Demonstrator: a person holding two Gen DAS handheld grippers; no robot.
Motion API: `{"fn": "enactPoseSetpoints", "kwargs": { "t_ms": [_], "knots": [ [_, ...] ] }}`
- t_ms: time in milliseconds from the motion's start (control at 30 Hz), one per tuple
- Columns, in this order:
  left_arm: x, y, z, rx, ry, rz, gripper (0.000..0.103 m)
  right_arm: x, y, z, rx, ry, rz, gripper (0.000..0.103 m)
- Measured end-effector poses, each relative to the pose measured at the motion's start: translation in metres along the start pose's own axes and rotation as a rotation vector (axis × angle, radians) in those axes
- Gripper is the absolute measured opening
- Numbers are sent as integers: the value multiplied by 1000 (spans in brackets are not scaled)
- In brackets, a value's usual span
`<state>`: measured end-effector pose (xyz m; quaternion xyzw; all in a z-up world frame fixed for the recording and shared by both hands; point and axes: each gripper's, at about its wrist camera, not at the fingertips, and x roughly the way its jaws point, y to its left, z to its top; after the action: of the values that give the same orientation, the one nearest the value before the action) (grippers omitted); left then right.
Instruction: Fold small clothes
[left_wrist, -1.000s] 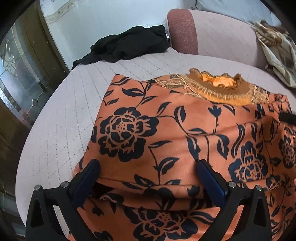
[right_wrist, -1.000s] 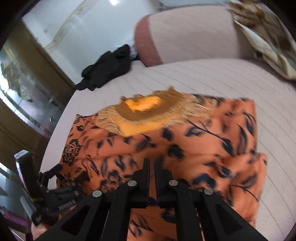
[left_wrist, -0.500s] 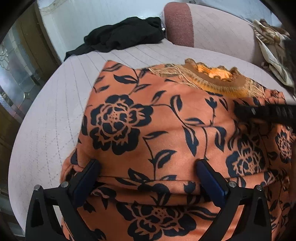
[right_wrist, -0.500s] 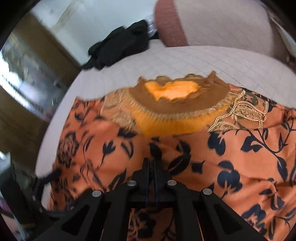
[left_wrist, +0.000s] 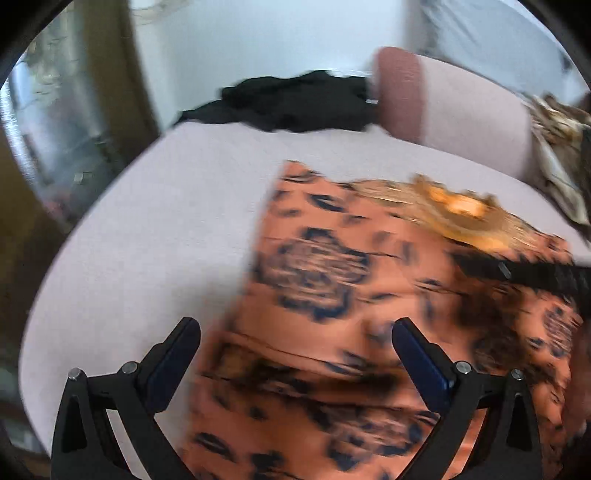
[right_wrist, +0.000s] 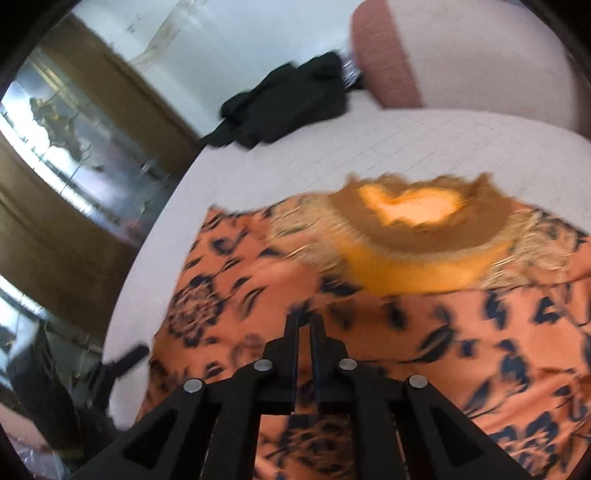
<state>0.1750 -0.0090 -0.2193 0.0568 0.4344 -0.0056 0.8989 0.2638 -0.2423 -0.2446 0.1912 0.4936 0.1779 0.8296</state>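
Observation:
An orange garment with dark blue flowers (left_wrist: 369, 295) lies folded on the pale quilted bed (left_wrist: 155, 240), its gold-trimmed neckline (left_wrist: 461, 206) at the far side. My left gripper (left_wrist: 295, 332) is open and empty above the garment's near left edge. My right gripper (right_wrist: 303, 325) is shut, its fingers close together over the middle of the garment (right_wrist: 424, 332); I cannot tell whether cloth is pinched. The right gripper's black finger shows in the left wrist view (left_wrist: 517, 273).
A black garment (left_wrist: 295, 99) lies bunched at the far edge of the bed. A pink bolster cushion (left_wrist: 443, 103) stands behind it. A patterned cloth (left_wrist: 554, 147) lies at far right. A wooden and glass door (right_wrist: 74, 147) is at left.
My left gripper has lifted and shifted left, off the garment's fold, with bare bed now under its left finger. The right gripper has drawn back slightly over the garment. Both views are blurred by motion.

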Motion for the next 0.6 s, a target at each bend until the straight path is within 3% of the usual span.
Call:
{"fn": "enactPoseSetpoints", "kwargs": {
  "t_ms": [100, 133, 200, 300, 400, 600],
  "knots": [
    [29, 14, -3, -43, 116, 22, 103, 18, 7, -7, -24, 45, -20, 9],
    [41, 21, -6, -76, 166, -6, 103, 27, 6, -9, -25, 66, -45, 9],
    [42, 30, -7, -140, 187, -54, 103, 32, 5, -14, -2, 70, -36, 10],
    [36, 37, -4, -143, 190, -45, 103, 27, 9, -19, -20, 110, -22, 9],
    [34, 44, -1, -173, 184, -39, 103, 6, 18, -31, -65, 93, -30, 9],
    [40, 40, 1, -156, 190, -29, 103, 9, 19, -61, -55, 190, -33, 9]
  ]
}}
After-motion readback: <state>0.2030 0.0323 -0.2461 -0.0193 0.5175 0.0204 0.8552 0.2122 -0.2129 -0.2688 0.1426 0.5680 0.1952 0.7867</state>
